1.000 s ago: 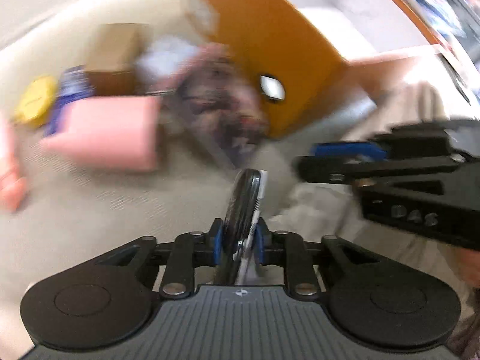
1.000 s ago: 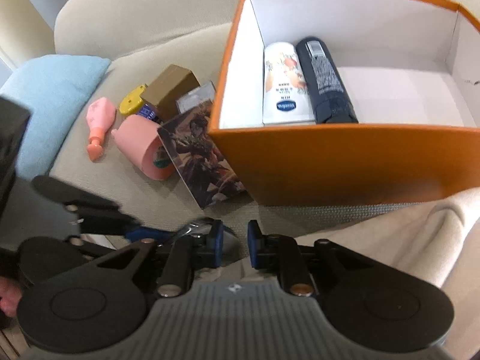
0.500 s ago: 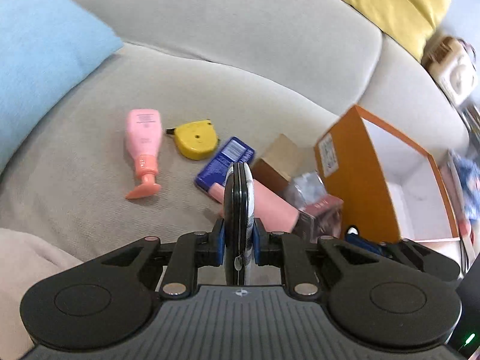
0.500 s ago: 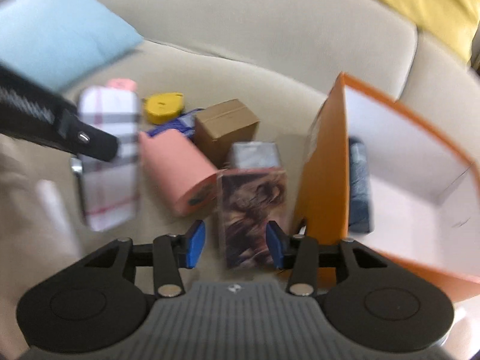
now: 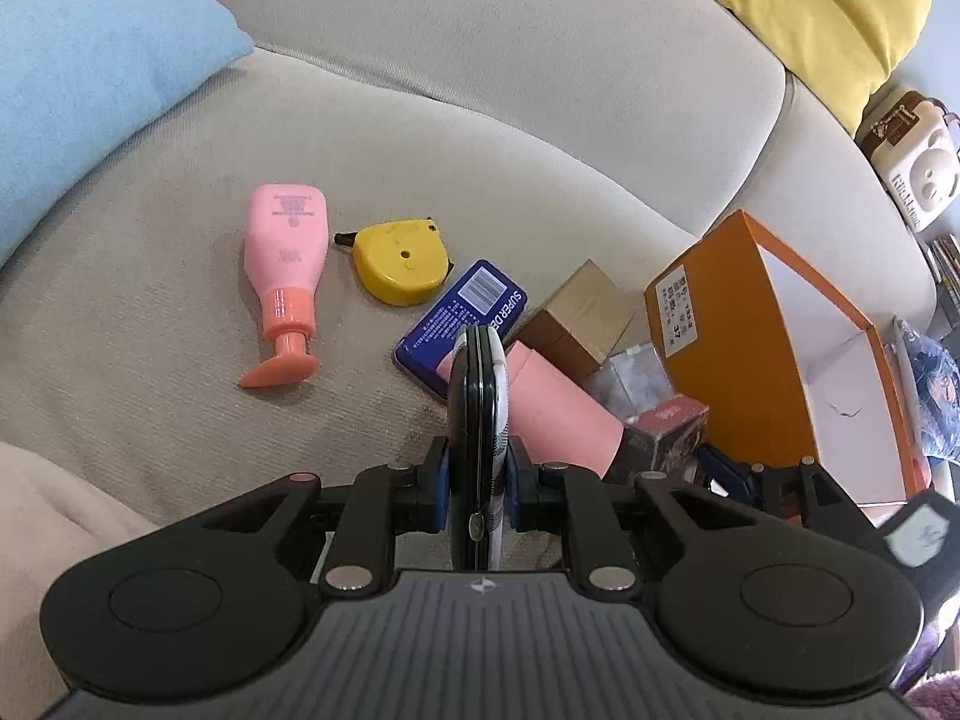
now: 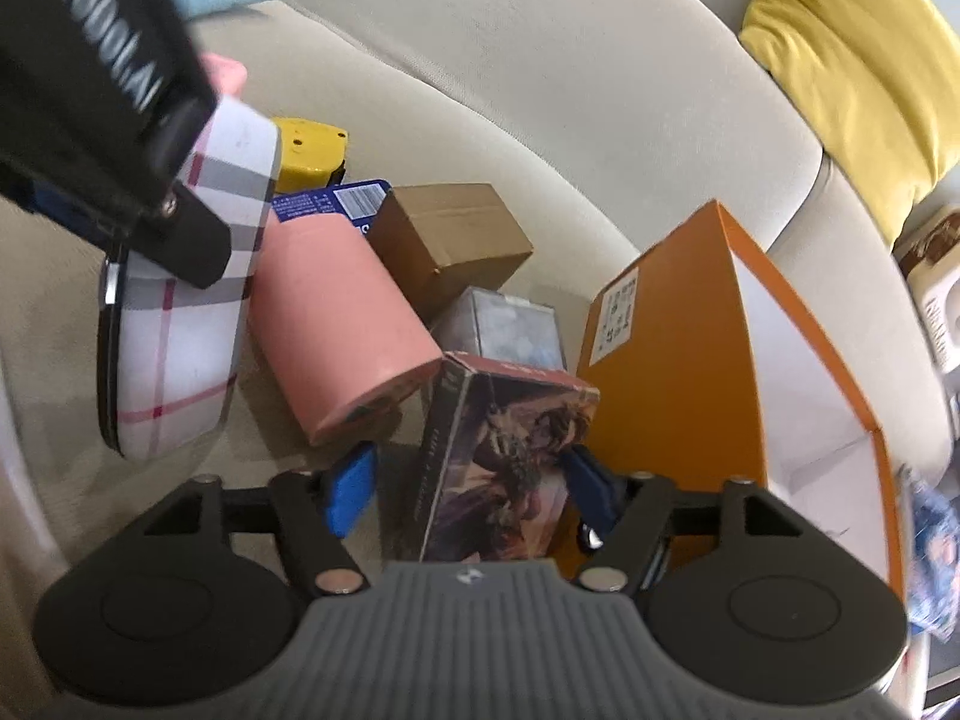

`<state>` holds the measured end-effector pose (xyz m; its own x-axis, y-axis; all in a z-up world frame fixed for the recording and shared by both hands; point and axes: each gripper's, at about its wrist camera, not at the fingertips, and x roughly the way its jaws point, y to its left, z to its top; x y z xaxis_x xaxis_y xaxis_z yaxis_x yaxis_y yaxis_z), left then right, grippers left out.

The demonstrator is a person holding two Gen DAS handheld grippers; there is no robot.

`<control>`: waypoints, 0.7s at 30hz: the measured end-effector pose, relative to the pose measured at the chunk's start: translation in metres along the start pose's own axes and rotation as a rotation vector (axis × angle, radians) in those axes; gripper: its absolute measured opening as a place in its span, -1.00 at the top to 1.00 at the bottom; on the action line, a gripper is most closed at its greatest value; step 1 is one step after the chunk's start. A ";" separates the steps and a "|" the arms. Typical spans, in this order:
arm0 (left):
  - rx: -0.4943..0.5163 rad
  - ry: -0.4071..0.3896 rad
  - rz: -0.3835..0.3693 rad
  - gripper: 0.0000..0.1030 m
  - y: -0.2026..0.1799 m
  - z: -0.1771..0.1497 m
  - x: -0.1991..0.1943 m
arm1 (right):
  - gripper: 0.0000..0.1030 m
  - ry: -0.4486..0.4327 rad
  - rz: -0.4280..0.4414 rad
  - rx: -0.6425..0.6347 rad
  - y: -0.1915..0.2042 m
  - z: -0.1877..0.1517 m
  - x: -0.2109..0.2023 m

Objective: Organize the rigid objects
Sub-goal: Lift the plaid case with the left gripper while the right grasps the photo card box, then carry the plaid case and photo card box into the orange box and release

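Note:
My left gripper (image 5: 477, 480) is shut on a phone in a plaid case (image 5: 477, 396), seen edge-on, held above the sofa seat. The right wrist view shows that phone (image 6: 180, 324) at the left, with the left gripper (image 6: 120, 138) on it. My right gripper (image 6: 471, 480) has its jaws opening around an illustrated box (image 6: 510, 462) that stands upright. The left pad is clear of the box; the right pad is close to its edge. An orange box (image 6: 666, 360) stands open just to the right.
On the seat lie a pink bottle (image 5: 287, 264), a yellow tape measure (image 5: 399, 264), a blue tin (image 5: 465, 318), a pink cylinder (image 6: 336, 312), a brown carton (image 6: 450, 240) and a clear box (image 6: 504, 330). A blue cushion (image 5: 90, 60) and a yellow cushion (image 5: 828, 18) lean on the backrest.
The right jaws have gone from nearly shut to wide and have come down around the illustrated box. The left gripper has rolled and carried the phone leftward, away from the orange box.

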<state>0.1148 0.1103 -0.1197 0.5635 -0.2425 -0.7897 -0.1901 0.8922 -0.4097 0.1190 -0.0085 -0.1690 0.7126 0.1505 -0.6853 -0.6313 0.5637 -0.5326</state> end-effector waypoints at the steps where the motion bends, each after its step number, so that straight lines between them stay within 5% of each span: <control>1: 0.000 0.003 0.001 0.62 0.000 0.000 0.000 | -0.43 -0.001 -0.022 -0.008 0.003 0.000 0.004; 6: -0.007 0.006 0.001 0.62 0.001 -0.004 0.001 | -0.12 -0.024 -0.117 -0.073 0.009 -0.008 0.012; 15: 0.013 -0.022 0.003 0.62 -0.003 -0.009 -0.009 | 0.53 -0.051 -0.011 0.028 -0.026 -0.007 -0.007; 21: 0.038 -0.064 0.007 0.62 -0.013 -0.012 -0.024 | 0.55 -0.098 0.104 0.154 -0.053 -0.010 -0.044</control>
<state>0.0941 0.0999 -0.1007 0.6129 -0.2126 -0.7610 -0.1643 0.9078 -0.3860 0.1180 -0.0534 -0.1151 0.6771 0.2883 -0.6770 -0.6542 0.6571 -0.3745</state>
